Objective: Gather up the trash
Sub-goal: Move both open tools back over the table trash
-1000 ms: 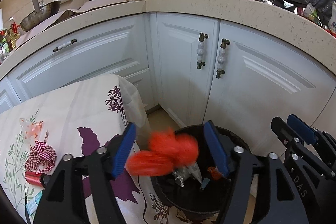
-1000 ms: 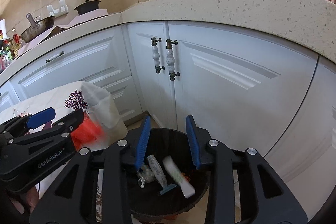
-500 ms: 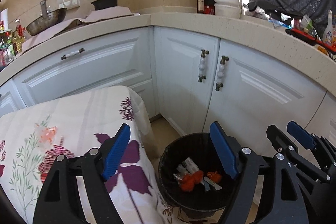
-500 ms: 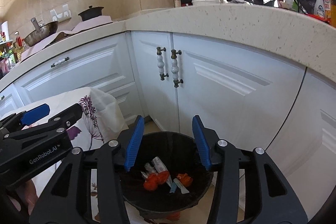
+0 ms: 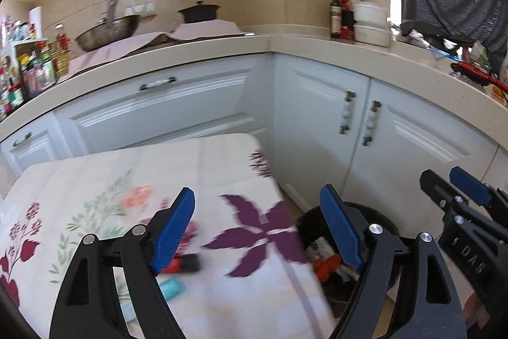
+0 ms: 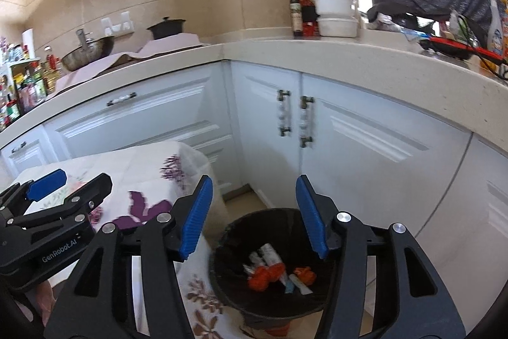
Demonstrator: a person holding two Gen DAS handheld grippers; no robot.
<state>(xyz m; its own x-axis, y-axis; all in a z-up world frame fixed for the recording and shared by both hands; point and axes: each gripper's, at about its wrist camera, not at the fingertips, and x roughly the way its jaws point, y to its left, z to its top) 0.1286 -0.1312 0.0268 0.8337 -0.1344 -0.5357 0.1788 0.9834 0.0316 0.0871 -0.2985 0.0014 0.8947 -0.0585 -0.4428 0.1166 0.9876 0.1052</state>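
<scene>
Trash: orange scraps [image 6: 265,274] and wrappers already lie in the black bin [image 6: 231,247]; both claws, left [image 5: 258,231] and right [image 6: 254,218], have just been opening, empty, while several bits [image 5: 171,286] remain on the floral surface [image 5: 95,177].

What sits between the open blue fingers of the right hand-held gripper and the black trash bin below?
Nothing. In the right wrist view the right hand-held gripper is open and empty, with only air down to the trash bin.
</scene>
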